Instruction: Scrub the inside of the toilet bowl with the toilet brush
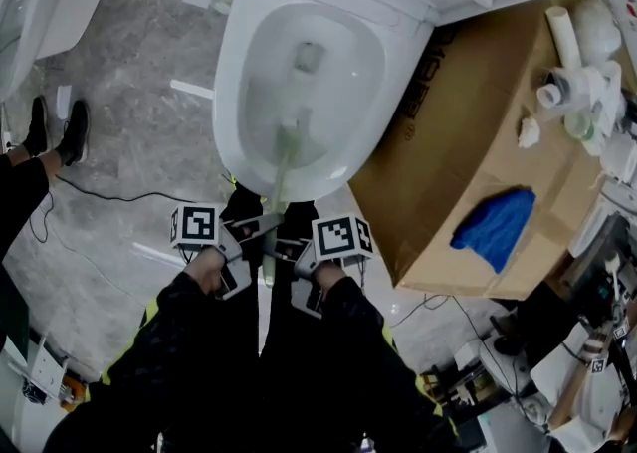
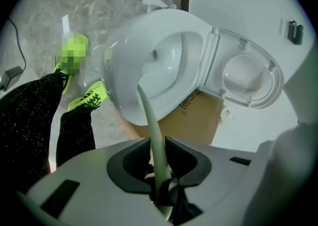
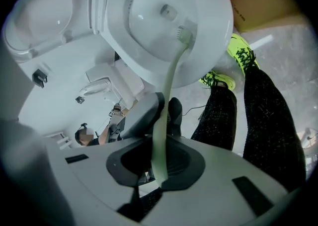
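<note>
One white ceramic toilet bowl [image 1: 317,73], lid raised, stands on a grey stone floor [image 1: 129,93]. One pale green plastic toilet brush [image 1: 283,167] crosses the bowl's near rim, its head against the inner wall, on the near side of the drain opening.

Two hand-held grippers meet just outside that near rim, the left gripper [image 1: 254,234] and the right gripper [image 1: 291,248]. Each bears one marker cube, two cubes in all. Both pairs of jaws are closed on the brush handle, and neither holds anything else.

To the right of the bowl, just beside it, stands one brown cardboard box [image 1: 468,113]. One crumpled blue cloth [image 1: 495,225] lies on the box. To the left of the bowl, well apart, are two black shoes [image 1: 58,130].

Only the head view shows the top of the box, the cloth, the black shoes and the cubes. The left gripper view adds the underside of the raised lid [image 2: 248,73], hinged at the far rim, and shows the handle clamped between its dark pads. The right gripper view alone shows the bristled head [image 3: 185,34] beside the drain opening [image 3: 166,9]. It also shows two neon-yellow shoes [image 3: 242,51] at the bowl's base, and part of the left gripper lying along the handle nearer the bowl.
</note>
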Tool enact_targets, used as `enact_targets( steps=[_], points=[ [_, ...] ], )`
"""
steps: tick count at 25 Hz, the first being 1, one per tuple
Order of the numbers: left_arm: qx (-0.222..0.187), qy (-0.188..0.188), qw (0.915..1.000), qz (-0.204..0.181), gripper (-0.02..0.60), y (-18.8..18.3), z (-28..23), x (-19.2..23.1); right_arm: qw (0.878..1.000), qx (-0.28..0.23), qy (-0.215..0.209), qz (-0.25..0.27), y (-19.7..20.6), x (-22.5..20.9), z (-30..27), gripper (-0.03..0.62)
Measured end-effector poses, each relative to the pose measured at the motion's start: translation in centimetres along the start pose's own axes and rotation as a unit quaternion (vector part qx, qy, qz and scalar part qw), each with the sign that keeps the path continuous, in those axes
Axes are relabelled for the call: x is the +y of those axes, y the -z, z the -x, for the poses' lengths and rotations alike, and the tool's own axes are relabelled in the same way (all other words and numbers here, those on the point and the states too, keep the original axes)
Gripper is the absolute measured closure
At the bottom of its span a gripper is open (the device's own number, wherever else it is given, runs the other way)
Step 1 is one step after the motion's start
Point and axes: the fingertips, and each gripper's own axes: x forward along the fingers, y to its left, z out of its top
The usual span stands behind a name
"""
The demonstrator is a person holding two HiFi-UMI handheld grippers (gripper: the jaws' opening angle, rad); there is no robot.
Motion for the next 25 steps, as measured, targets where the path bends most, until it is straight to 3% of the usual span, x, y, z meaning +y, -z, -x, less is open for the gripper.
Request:
enact_targets(
  steps=[8,22,25],
  points=[
    [-0.015,-0.031,0.9991,-0.024,0.492,-0.9,1.6,0.0,0.999,0.020,-0.042,0.005,0.3,0.9,-1.6,0.537],
    [-0.072,-0.063,0.9939,-0.056,0.488,-3.4,3.5,0.0,0.995,0.052,-0.068,0.048,-0.8,2.2,-3.4,0.537],
    [-0.082,-0.051,0.9928,-0.071,0.488,-4.3,3.3,-0.5,0.995,0.054,-0.065,0.061,-1.4,2.3,-3.5,0.537]
  ],
)
